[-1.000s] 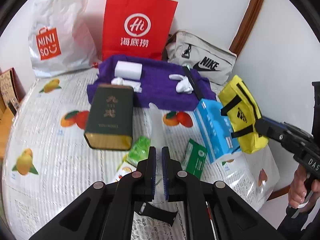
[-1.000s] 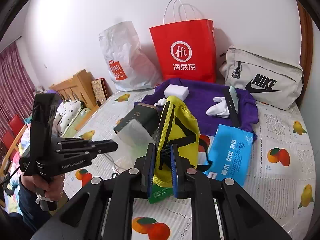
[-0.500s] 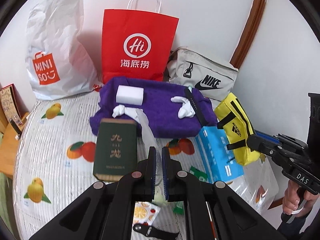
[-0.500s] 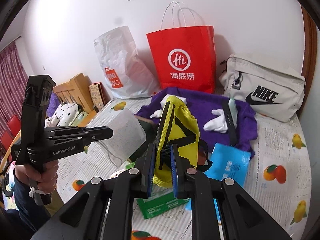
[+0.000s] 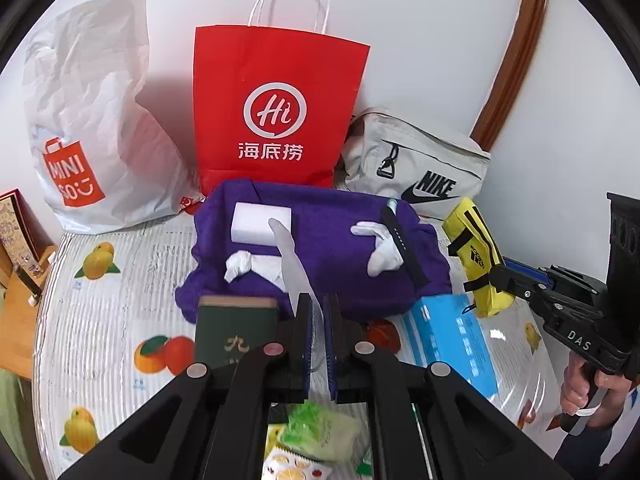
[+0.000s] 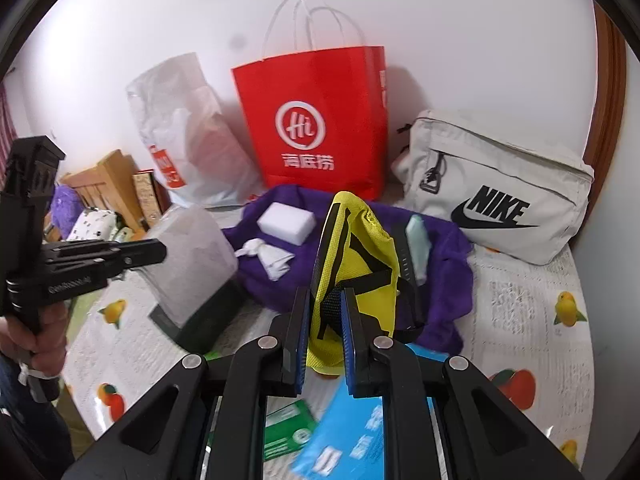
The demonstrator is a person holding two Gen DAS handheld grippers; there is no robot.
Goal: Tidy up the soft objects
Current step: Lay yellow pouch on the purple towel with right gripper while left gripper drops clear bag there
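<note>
Yellow pouch point(image 6: 356, 264) sat clamped in your right tool point(image 6: 325, 334), lifted clear of the surface point(image 6: 528, 312) and hanging in front of the purple towel point(image 6: 452, 276). Your left tool point(image 5: 316, 332) was pinched together on a thin clear plastic bag point(image 5: 290, 256), which stood up from its tips and, in the right view, hung over the dark green box point(image 5: 230, 334). That box lay just in front of the towel.

You worked over a fruit-print cover on the surface, against a white wall.

On the towel lay a white block point(image 5: 262, 224), a knotted white cloth point(image 5: 242, 266), a white glove point(image 5: 380, 248) and a dark strap point(image 5: 402, 246). Behind it stood a red paper bag point(image 5: 276, 112), a white Miniso bag point(image 5: 92, 120) and a grey Nike bag point(image 5: 416, 164). A blue pack point(image 5: 454, 340) lay beside the towel, with green packets point(image 5: 320, 434) under your left tool.
</note>
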